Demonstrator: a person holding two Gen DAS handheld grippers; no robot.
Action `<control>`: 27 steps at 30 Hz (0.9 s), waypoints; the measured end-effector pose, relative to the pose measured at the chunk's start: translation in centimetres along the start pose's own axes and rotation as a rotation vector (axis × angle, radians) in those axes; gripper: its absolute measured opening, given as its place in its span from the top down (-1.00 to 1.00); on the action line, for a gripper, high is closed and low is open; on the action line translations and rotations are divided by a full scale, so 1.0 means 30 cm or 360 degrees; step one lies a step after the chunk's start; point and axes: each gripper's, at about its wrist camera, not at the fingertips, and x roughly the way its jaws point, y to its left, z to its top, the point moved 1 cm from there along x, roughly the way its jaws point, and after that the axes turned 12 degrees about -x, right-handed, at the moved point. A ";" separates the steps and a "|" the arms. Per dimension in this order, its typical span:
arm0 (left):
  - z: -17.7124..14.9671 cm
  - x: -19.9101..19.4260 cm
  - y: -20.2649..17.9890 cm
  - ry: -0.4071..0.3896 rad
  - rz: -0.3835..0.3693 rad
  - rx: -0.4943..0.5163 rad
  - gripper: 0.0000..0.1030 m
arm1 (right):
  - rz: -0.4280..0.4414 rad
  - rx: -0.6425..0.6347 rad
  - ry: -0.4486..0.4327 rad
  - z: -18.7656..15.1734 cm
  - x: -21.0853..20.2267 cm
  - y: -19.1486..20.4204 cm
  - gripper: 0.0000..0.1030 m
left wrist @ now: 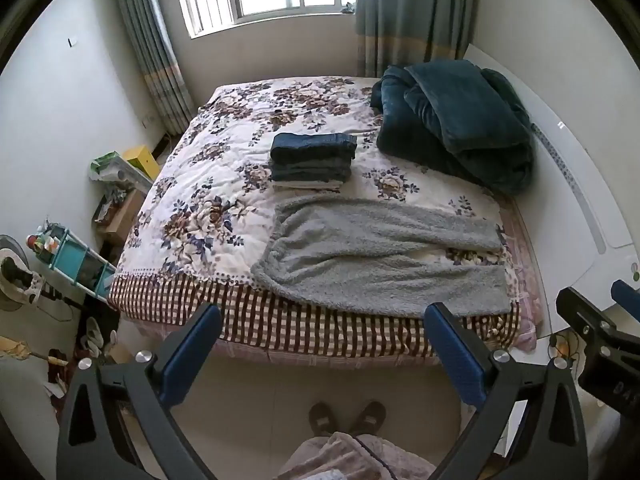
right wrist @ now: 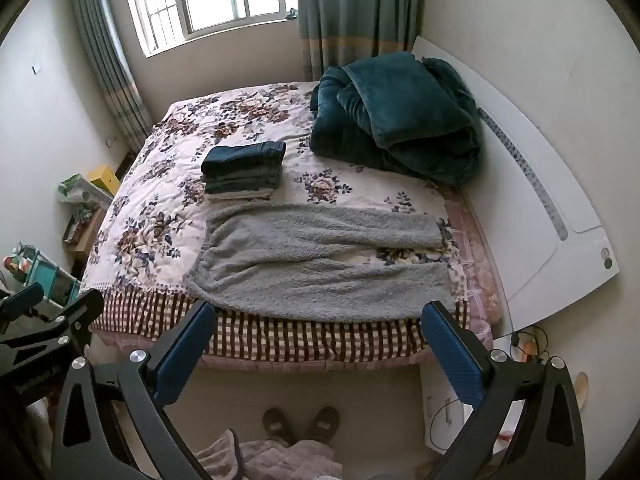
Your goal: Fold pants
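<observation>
Left wrist view: the grey fleece pants (left wrist: 380, 256) are seen spread flat along the near edge of the floral quilt (left wrist: 208, 184), waistband toward nine o'clock, both legs running toward three o'clock with a narrow gap between them. No fold has been made in them yet, so the whole folding is judged to remain. A stack of folded jeans (left wrist: 314, 156) lies just beyond them at twelve o'clock, and a teal blanket (left wrist: 452, 124) is heaped at one o'clock. The left gripper (left wrist: 324, 320) is held wide open with nothing in it, above the floor short of the bed, the pants lying ahead at twelve o'clock, apart from it. The right gripper (right wrist: 320, 318) is likewise spread wide and empty, the pants (right wrist: 320, 260) ahead.
</observation>
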 end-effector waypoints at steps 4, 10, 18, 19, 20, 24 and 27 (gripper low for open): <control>0.001 0.003 0.000 -0.0004 0.0001 -0.0009 -1.00 | 0.0015 0.0014 -0.0001 -0.002 -0.004 0.001 -1.00; 0.012 -0.011 0.005 -0.0023 -0.0005 0.0006 -1.00 | 0.0026 -0.0001 0.0008 0.009 -0.006 -0.014 -1.00; 0.014 -0.007 0.001 -0.0024 -0.0005 0.0005 -1.00 | 0.0027 -0.0001 -0.0011 0.016 -0.045 0.004 -1.00; 0.016 -0.008 0.002 -0.0022 -0.0006 0.0003 -1.00 | 0.0030 0.0002 -0.0009 0.017 -0.045 0.004 -1.00; 0.014 -0.010 0.001 -0.0024 -0.0007 0.0002 -1.00 | 0.0033 0.0004 -0.0007 0.016 -0.042 0.000 -1.00; 0.017 -0.026 -0.002 -0.0028 -0.0010 0.0004 -1.00 | 0.0039 0.0000 0.0000 0.014 -0.046 -0.002 -1.00; 0.024 -0.034 -0.011 -0.0026 -0.0009 0.0002 -1.00 | 0.0042 -0.0002 -0.0001 0.013 -0.042 -0.006 -1.00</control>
